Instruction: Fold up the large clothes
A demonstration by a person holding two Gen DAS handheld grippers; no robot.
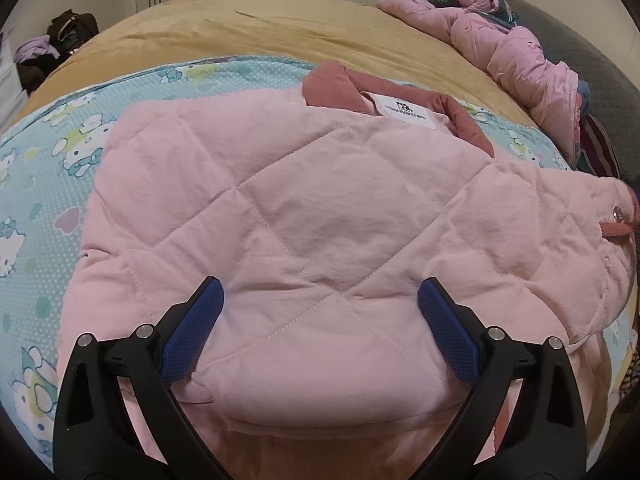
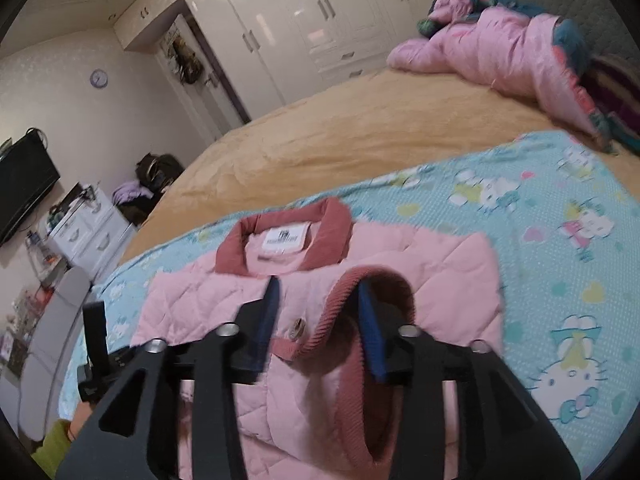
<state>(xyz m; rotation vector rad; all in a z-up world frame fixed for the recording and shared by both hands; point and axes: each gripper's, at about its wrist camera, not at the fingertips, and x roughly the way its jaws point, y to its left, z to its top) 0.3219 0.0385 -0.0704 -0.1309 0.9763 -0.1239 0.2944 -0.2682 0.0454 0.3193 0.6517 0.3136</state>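
A pink quilted jacket [image 1: 300,200] lies flat on the bed, its dark pink collar [image 1: 332,88] and white label at the far end. My left gripper [image 1: 320,300] hovers over its near part with jaws wide open and nothing between the blue pads. In the right wrist view the jacket [image 2: 440,272] has a sleeve folded across its front. That sleeve's ribbed cuff [image 2: 348,280] and a metal button [image 2: 298,326] sit between the fingers of my right gripper [image 2: 318,292]. The right jaws stand apart, and the pads do not press on the cuff.
A light blue cartoon-print sheet [image 1: 48,200] lies under the jacket, on a tan blanket [image 1: 280,32]. A heap of pink bedding [image 2: 500,40] sits at the bed's far right. White wardrobes [image 2: 300,20], a white drawer unit [image 2: 88,232] and a dark screen [image 2: 24,176] stand beyond the bed.
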